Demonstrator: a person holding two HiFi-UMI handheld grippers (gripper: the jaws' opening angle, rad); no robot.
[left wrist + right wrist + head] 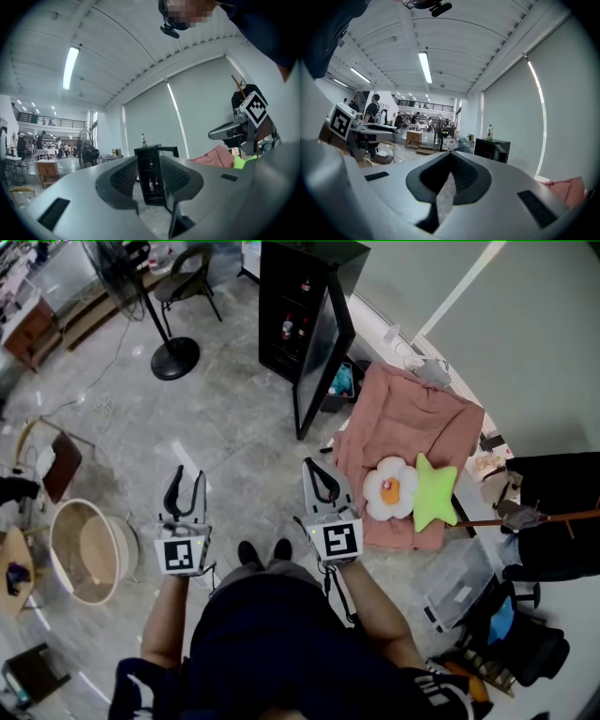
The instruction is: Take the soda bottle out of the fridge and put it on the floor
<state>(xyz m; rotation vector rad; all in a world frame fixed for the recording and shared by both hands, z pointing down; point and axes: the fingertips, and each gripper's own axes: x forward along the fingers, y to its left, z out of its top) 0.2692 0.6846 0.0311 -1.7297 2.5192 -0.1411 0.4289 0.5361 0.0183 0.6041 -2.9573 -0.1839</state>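
The black fridge [298, 310] stands at the far side of the floor with its glass door [323, 357] swung open. Small bottles with red labels [287, 330] sit on its shelves; which one is the soda bottle I cannot tell. Both grippers hang in front of the person, well short of the fridge. My left gripper [187, 480] is open and empty; in the left gripper view the fridge [151, 180] and its bottles [151, 184] show through the gap between its jaws. My right gripper [317, 469] is shut on nothing, its tips meeting [451, 157].
Another bottle [144, 140] stands on top of the fridge. A pink blanket [417, 442] with flower and star cushions lies to the right of the fridge. A standing fan [173, 357] is at the back left, a round basket [89, 554] at the left.
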